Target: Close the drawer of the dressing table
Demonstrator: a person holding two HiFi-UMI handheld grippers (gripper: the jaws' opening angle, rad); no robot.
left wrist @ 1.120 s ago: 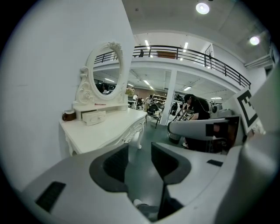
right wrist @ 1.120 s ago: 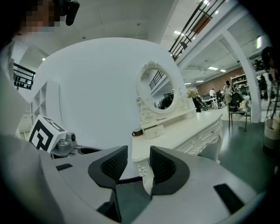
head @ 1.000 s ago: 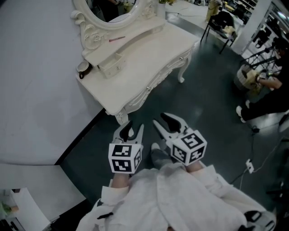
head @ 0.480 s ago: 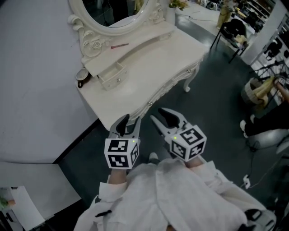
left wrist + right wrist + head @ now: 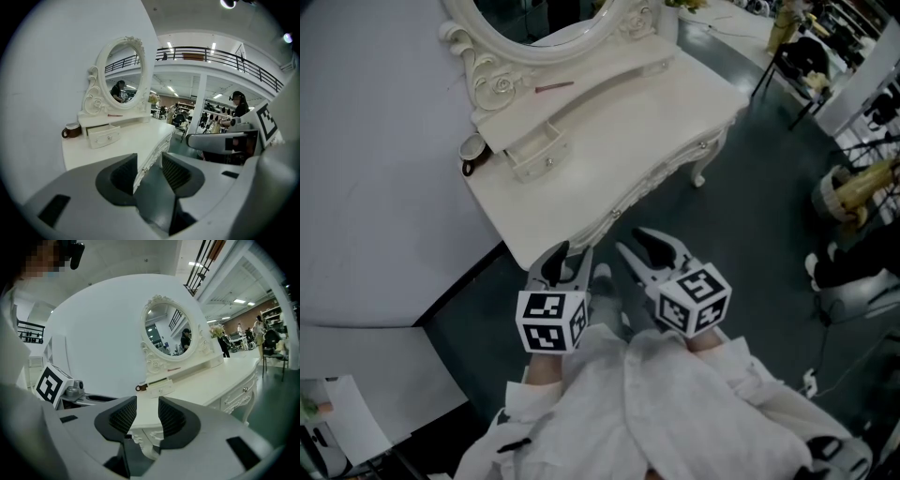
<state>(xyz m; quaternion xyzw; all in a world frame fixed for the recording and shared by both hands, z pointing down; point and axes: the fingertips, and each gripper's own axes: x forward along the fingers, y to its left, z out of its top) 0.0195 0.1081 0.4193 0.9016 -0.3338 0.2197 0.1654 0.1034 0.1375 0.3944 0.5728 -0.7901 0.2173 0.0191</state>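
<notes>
The drawer (image 5: 534, 150) on the tabletop (image 5: 623, 127) stands pulled out, not yet closed; left tool (image 5: 566, 259) and right tool (image 5: 643, 247) hover well short of it, jaws partly apart, holding nothing

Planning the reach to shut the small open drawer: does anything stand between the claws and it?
Nothing visible. Only bare tabletop lies between the left claw, the right claw and the drawer; the mug stands beside it.

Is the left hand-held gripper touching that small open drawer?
Apart. The head view shows bare tabletop between the left hand-held gripper and the drawer.
</notes>
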